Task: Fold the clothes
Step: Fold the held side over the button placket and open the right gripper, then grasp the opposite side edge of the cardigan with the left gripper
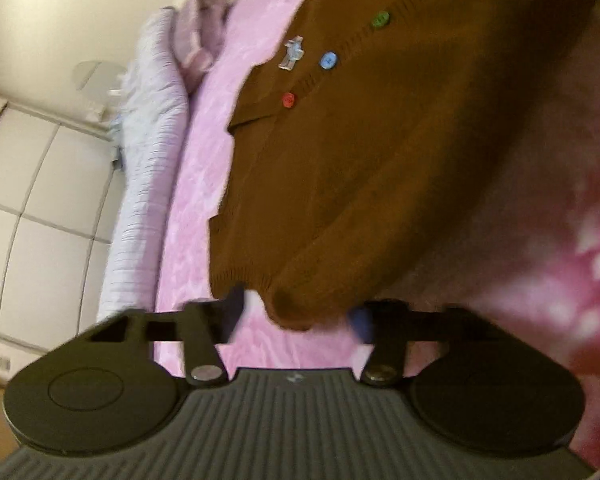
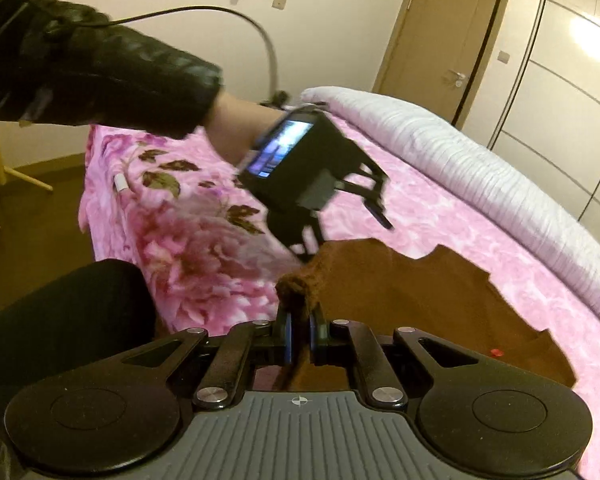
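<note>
Sleeve (image 2: 100, 68) reaches across bed; left gripper (image 2: 340, 220) tilts over cardigan (image 2: 420, 292)

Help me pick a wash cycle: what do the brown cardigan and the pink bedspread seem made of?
The brown cardigan: knitted yarn, probably wool or acrylic, matte; ribbed hem and visible knit rows. Its buttons look like glossy coloured plastic. The pink bedspread: plush, slightly shiny fleece, likely synthetic, judging by its soft mottled sheen.
</note>
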